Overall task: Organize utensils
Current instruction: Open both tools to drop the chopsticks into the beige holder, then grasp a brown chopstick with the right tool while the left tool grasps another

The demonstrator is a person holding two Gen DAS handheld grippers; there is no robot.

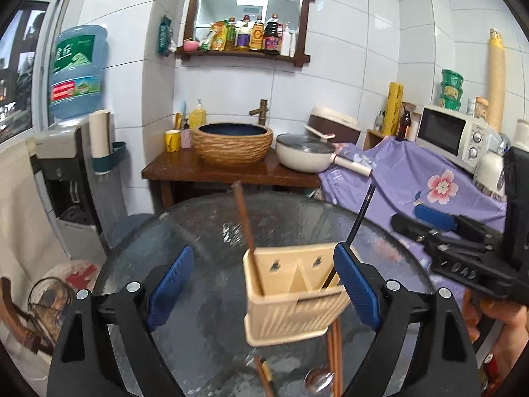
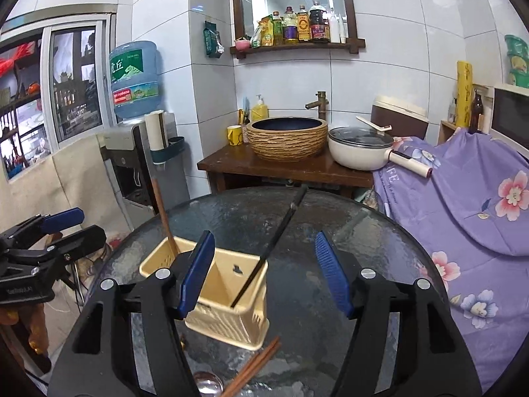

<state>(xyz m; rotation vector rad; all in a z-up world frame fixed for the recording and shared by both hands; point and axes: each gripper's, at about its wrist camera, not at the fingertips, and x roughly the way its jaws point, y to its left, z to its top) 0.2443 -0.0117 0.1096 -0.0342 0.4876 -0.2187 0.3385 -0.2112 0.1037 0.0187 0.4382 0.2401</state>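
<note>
holder [image 2: 228, 301] mid-table [image 2: 363, 231], both hand-held grippers spread, clear of it.

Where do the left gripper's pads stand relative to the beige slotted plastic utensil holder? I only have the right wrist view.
Observer: The left gripper is open. The beige slotted plastic utensil holder sits between its fingers, and the left pad is well clear of it.
Operator: Which loose utensils lie in front of the holder? One of the right gripper's fingers blocks part of that area for me.
Observer: Besides the brown wooden chopstick pair and the metal spoon, another brown stick lies to the left of the spoon.
</note>
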